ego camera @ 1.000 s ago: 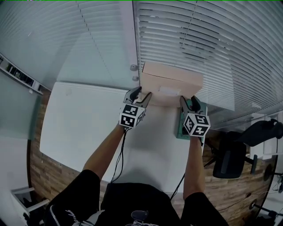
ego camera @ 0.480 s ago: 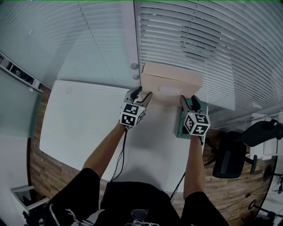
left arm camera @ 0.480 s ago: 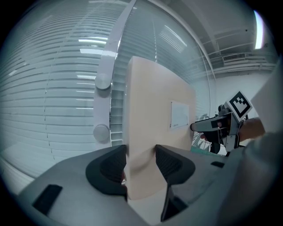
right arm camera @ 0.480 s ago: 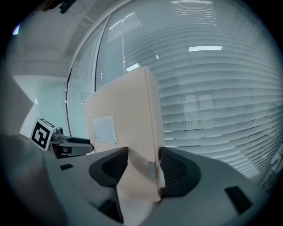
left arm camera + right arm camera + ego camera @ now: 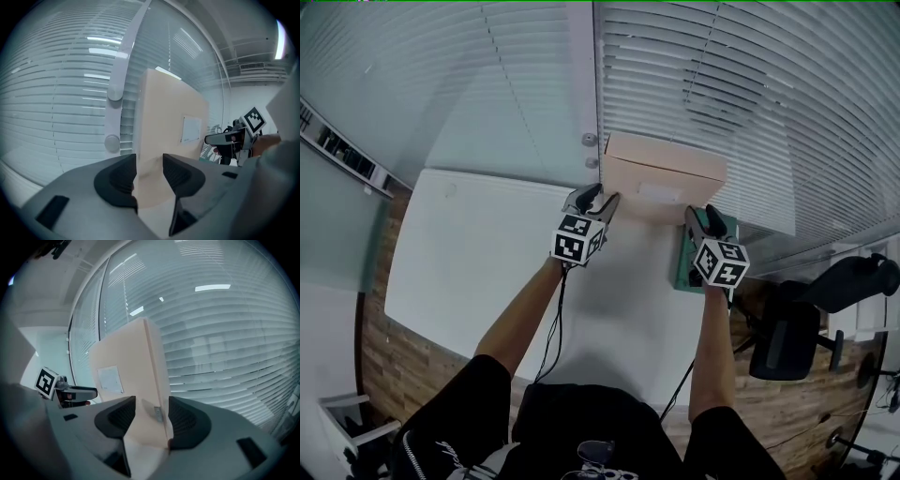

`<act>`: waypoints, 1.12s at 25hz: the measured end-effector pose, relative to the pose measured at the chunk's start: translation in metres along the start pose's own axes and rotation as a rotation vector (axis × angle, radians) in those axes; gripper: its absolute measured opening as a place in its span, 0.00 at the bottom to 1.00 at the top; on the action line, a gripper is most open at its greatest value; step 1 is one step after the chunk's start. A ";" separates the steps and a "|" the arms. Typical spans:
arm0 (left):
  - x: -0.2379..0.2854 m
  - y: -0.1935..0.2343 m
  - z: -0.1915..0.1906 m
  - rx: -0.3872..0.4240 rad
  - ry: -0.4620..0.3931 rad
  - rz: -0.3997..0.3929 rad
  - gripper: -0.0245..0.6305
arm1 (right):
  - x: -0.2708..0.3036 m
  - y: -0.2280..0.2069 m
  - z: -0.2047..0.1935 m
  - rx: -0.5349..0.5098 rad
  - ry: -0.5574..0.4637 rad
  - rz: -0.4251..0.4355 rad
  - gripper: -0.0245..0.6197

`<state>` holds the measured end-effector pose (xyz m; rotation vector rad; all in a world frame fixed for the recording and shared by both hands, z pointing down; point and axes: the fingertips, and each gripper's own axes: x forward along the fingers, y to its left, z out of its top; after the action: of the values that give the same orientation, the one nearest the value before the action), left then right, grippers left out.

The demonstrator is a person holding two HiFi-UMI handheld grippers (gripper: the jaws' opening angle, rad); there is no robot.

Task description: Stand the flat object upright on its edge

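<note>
One box [image 5: 661, 169]; chair [image 5: 783, 342], probably, head-view only

Sticker [image 5: 657, 193]: white, on the front of the box [image 5: 666, 157]; print too small to read.
Left cube [image 5: 573, 238], right cube [image 5: 721, 262]: black-and-white square patterns, no letters or digits.
Readable text: none.

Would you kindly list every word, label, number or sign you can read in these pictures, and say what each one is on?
No text can be read anywhere.
White rectangular label on the upright beige cardboard box: print too blurred to read.
Black-and-white square markers on the left cube and right cube: coded patterns, no letters.
Teal patterned flat object: too small to read.
</note>
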<state>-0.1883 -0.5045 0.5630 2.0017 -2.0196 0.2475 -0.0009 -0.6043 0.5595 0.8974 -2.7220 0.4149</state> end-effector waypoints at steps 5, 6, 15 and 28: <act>-0.019 -0.003 0.008 -0.008 -0.020 0.014 0.32 | -0.017 0.007 0.004 -0.013 -0.008 0.004 0.40; -0.025 -0.004 0.010 -0.006 -0.028 0.018 0.31 | -0.021 0.009 0.005 -0.020 -0.010 0.005 0.40; -0.079 -0.025 0.025 0.037 -0.069 0.022 0.28 | -0.065 0.039 0.001 -0.069 -0.018 0.013 0.36; -0.164 -0.062 0.017 0.044 -0.110 0.041 0.17 | -0.137 0.076 -0.009 -0.108 -0.052 0.007 0.17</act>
<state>-0.1286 -0.3558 0.4901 2.0442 -2.1414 0.1956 0.0609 -0.4687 0.5100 0.8822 -2.7652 0.2464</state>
